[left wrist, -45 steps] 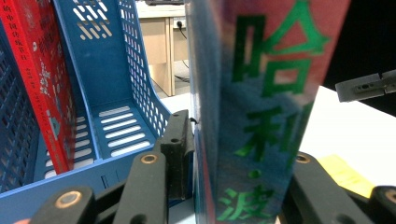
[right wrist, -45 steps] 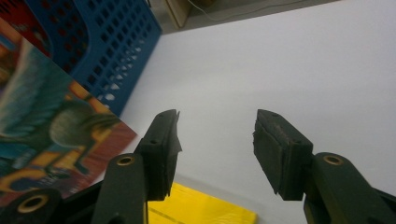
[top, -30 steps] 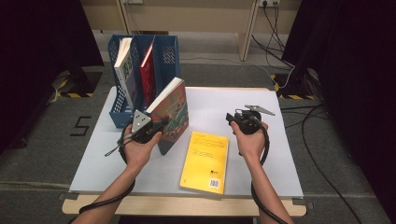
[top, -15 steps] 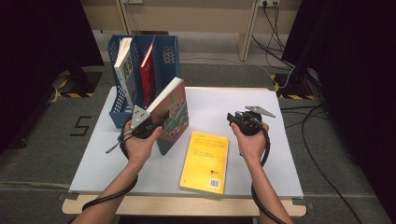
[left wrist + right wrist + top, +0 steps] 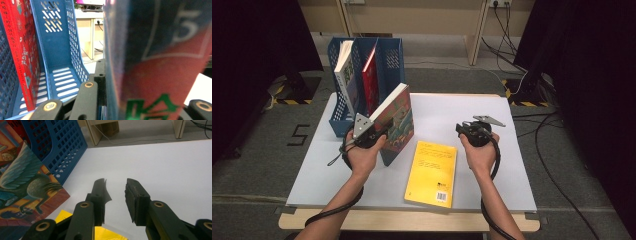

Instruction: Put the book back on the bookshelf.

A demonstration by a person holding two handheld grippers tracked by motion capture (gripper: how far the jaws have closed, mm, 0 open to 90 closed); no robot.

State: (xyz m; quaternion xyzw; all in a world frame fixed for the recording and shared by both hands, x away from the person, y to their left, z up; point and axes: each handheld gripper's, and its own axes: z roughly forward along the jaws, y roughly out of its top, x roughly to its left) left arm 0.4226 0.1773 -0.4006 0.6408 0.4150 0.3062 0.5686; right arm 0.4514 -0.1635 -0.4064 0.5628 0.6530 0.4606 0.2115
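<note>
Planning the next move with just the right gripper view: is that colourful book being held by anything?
Observer: Yes, the left gripper holds the colourful book tilted; its jaws have just been closing on it.
Operator: Any slot free in the rack?
Observer: In the blue rack, the right compartment is empty.
Operator: And the others?
Observer: A red book stands in the middle, a white-spined book on the left.

A white-topped table (image 5: pixel 512 150) is set on grey carpet (image 5: pixel 262 165), flanked by black curtains (image 5: pixel 257 40), with wooden furniture (image 5: pixel 412 15) behind.
</note>
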